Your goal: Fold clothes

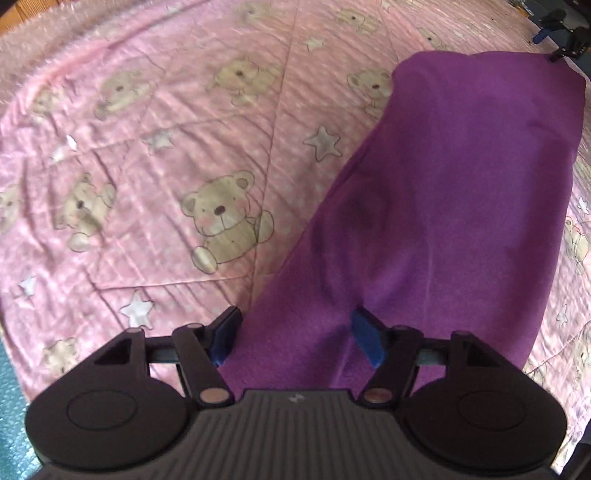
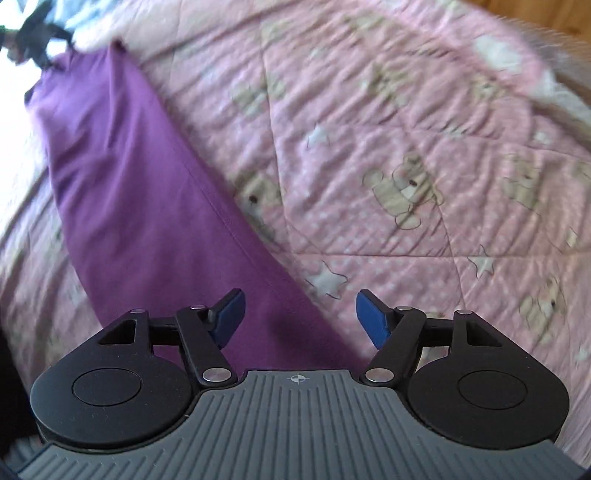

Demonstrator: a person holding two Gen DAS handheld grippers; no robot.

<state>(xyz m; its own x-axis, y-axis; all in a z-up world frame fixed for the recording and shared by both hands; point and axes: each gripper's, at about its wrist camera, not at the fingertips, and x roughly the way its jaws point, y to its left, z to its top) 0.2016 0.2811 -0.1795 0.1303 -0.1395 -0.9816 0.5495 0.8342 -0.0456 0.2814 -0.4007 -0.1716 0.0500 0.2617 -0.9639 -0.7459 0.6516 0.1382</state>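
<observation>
The purple garment (image 1: pixel 454 206) lies in a long, smooth folded strip on the pink bear quilt (image 1: pixel 155 155). Left gripper (image 1: pixel 295 336) and right gripper (image 2: pixel 300 317) hover above it, jaws wide, holding nothing.

Pink quilted bedspread (image 1: pixel 166 122), printed with beige teddy bears and pale stars on a white-dotted ground, fills most of both views. Stitched quilting seams cross it in diagonal lines; surface lightly wrinkled. Orange-brown wooden floor (image 2: pixel 554 14) shows at the far top corner beyond the bedspread edge. Teal textured surface (image 1: pixel 9 398) at lower left edge, unidentified.
</observation>
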